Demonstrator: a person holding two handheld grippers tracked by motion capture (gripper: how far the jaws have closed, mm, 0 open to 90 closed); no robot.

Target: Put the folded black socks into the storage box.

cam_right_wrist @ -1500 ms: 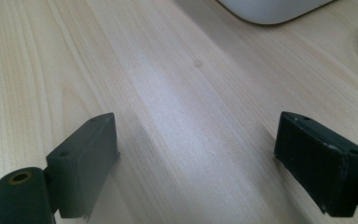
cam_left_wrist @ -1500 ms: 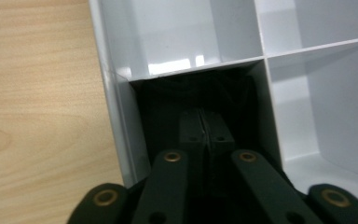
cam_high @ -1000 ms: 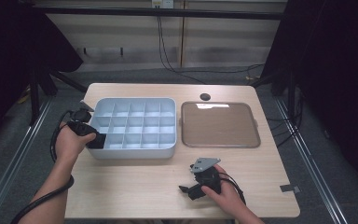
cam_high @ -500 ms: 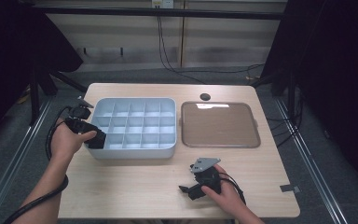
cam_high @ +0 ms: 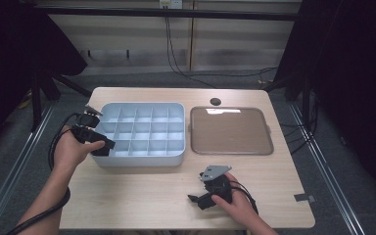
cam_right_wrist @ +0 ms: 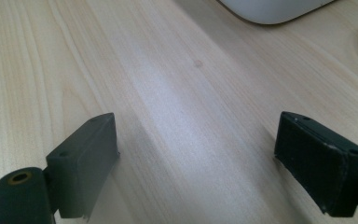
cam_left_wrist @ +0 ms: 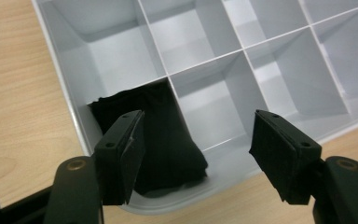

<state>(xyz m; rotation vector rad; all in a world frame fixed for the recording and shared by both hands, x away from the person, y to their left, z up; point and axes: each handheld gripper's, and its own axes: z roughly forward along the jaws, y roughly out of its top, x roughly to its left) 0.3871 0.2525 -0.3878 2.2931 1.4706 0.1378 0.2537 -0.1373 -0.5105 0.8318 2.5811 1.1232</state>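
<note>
Lifted L tongs (cam_left_wrist: 196, 154) gape over black cloth (cam_left_wrist: 158, 135) in corner compartment; R tongs (cam_right_wrist: 196, 163) apart.

Divided tray (cam_high: 142, 157) left of lid (cam_high: 231, 131)

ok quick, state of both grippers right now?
Left gripper: open, empty, over the black cloth in the tray's corner cell.
Right gripper: open, empty, above bare table.

Your left tongs (cam_high: 98, 144) and right tongs (cam_high: 199, 199) are black, each with two blocky padded jaws showing round screw holes. A black cable (cam_high: 54, 147) loops from the left one; a grey three-cornered plate (cam_high: 214, 172) tops the right. Your forearms are bare.
</note>
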